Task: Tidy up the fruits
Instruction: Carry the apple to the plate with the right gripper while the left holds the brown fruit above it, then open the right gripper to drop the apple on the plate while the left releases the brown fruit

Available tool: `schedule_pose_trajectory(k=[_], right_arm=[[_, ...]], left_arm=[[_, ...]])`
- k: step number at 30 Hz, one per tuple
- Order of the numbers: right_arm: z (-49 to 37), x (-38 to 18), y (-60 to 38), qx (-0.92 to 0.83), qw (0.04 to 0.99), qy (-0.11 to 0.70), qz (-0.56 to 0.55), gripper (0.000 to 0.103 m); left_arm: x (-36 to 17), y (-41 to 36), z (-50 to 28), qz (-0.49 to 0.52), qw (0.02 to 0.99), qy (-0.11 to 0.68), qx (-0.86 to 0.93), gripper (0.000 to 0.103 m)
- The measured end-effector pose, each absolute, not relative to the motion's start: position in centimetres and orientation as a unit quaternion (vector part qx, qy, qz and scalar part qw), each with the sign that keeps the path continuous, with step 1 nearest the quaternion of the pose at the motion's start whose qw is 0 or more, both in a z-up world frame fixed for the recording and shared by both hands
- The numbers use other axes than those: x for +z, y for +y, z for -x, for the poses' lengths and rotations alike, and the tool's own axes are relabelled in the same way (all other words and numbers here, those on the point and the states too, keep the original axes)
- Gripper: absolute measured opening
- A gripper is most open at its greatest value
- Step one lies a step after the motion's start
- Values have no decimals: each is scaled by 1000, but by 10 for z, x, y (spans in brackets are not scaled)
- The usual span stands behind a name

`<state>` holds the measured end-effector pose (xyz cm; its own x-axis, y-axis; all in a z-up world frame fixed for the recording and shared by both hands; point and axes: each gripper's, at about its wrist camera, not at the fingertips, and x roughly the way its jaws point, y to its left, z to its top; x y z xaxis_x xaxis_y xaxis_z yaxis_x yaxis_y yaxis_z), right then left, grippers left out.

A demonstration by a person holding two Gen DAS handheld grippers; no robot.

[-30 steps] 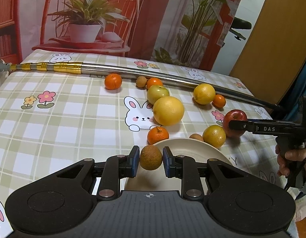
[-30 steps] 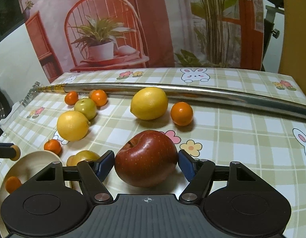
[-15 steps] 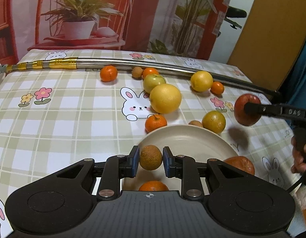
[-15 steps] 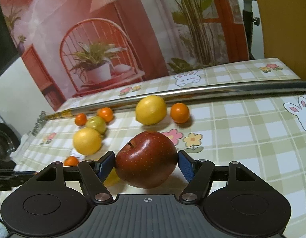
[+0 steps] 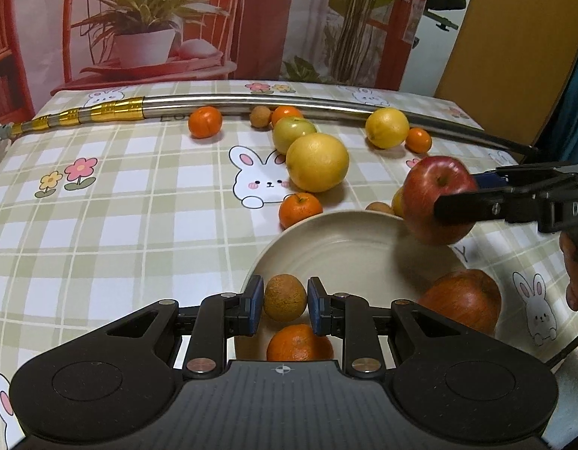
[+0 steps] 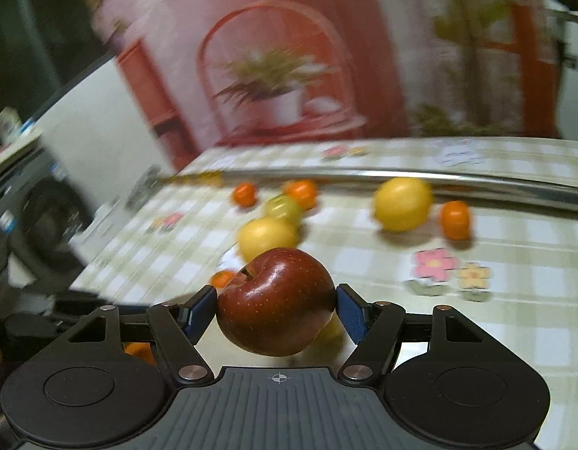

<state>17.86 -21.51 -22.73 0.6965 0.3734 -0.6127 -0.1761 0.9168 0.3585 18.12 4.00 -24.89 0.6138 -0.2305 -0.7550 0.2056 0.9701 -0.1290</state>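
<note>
My left gripper point(image 5: 285, 300) is shut on a small brown fruit point(image 5: 284, 297), held above the near left part of a cream plate point(image 5: 349, 247). An orange point(image 5: 299, 342) and a red apple point(image 5: 462, 299) lie on the plate. My right gripper point(image 6: 276, 311) is shut on a dark red apple point(image 6: 276, 302); in the left wrist view that apple point(image 5: 437, 199) hangs over the plate's far right rim. Loose on the checked cloth point(image 5: 120, 206) are a big yellow citrus point(image 5: 317, 162), a green apple point(image 5: 293, 133), a lemon point(image 5: 387, 128) and several small oranges.
A long metal pole point(image 5: 251, 103) with gold bands lies across the far side of the table behind the fruit. A hand point(image 5: 575, 270) holds the right gripper at the right edge. A printed backdrop with a potted plant point(image 5: 143, 33) stands behind.
The right gripper lifted the dark red apple off the cloth and carried it left, up to the plate's rim. The left gripper with the brown fruit came in over the plate.
</note>
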Motion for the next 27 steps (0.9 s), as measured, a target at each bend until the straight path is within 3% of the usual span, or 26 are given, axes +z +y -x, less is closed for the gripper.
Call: schedule_pose_trajectory(k=[10,27], right_arm=[[-199,-235,-180,225,876,419,-85,65],[-202,-238,-162,222,866,448,-25,66]], left_arm=[[-250,41,-182,21,896,426,-122,27],[-249,45,-183,41,895,427,-120,27]])
